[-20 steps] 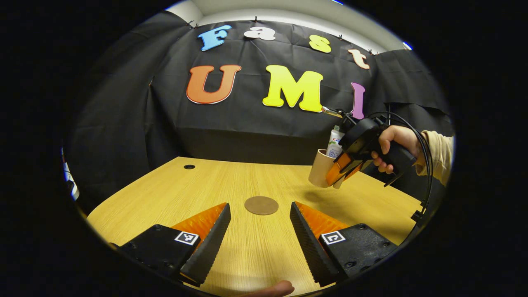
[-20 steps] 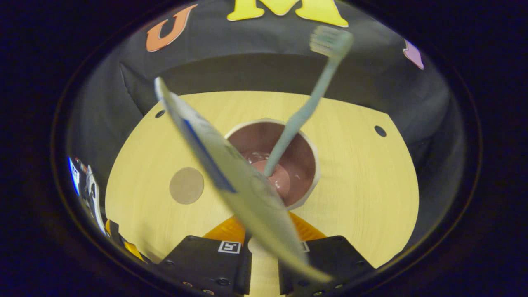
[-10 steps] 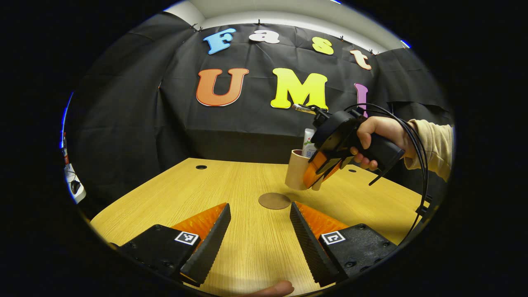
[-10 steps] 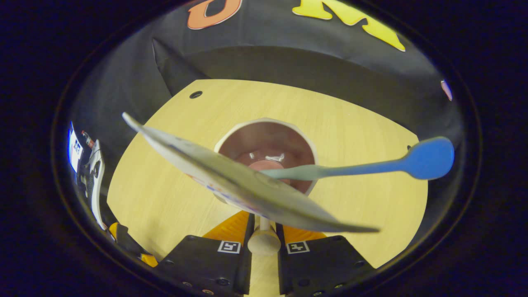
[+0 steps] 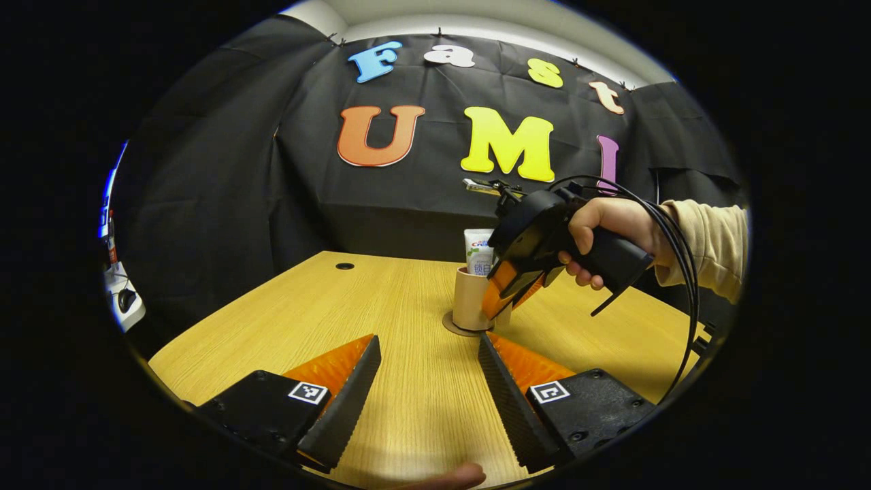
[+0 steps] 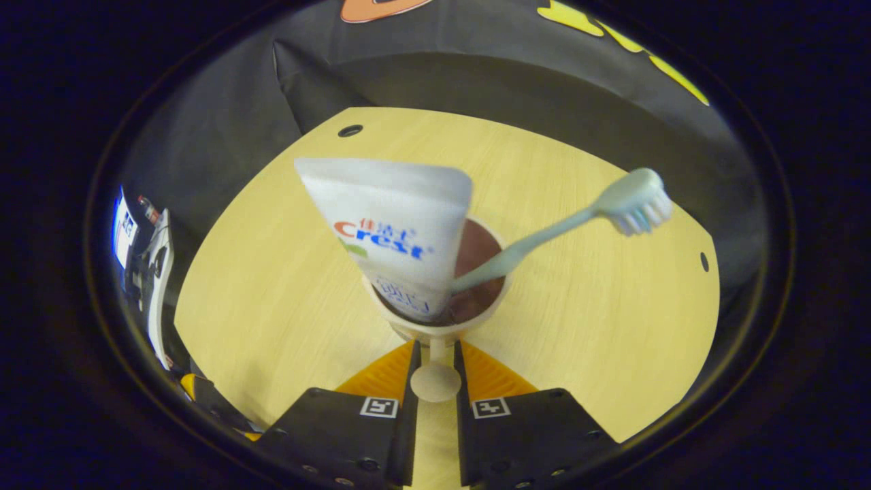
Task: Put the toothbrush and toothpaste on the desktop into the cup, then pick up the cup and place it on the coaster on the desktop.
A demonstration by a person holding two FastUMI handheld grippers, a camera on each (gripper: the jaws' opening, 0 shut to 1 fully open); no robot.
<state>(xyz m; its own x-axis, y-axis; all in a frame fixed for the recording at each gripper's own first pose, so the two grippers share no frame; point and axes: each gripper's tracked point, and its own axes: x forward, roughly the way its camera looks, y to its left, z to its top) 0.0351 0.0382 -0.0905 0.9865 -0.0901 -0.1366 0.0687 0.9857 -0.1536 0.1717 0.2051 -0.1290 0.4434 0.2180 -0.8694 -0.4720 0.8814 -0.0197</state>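
The tan cup (image 5: 468, 299) stands upright on the round brown coaster (image 5: 452, 329) at mid-table. A white toothpaste tube (image 5: 480, 250) sticks out of it. In the right gripper view I look down into the cup (image 6: 476, 303), with the toothpaste tube (image 6: 391, 224) and the pale green toothbrush (image 6: 544, 235) leaning inside. My right gripper (image 6: 435, 350) is shut on the cup's handle (image 6: 435, 381). A hand (image 5: 609, 224) holds that right gripper (image 5: 495, 307) at the cup's right side. My left gripper (image 5: 429, 340) is open and holds nothing, low over the near table.
The wooden table (image 5: 381, 299) has a cable hole (image 5: 345, 265) at its far left. Two more holes (image 6: 350, 130) show in the right gripper view. A white device (image 5: 122, 303) sits beyond the table's left edge. A fingertip (image 5: 452, 475) shows at the bottom edge.
The right gripper carried the cup leftward and down from the air onto the coaster. The toothpaste and toothbrush swung about inside the cup. My left gripper stayed open in place.
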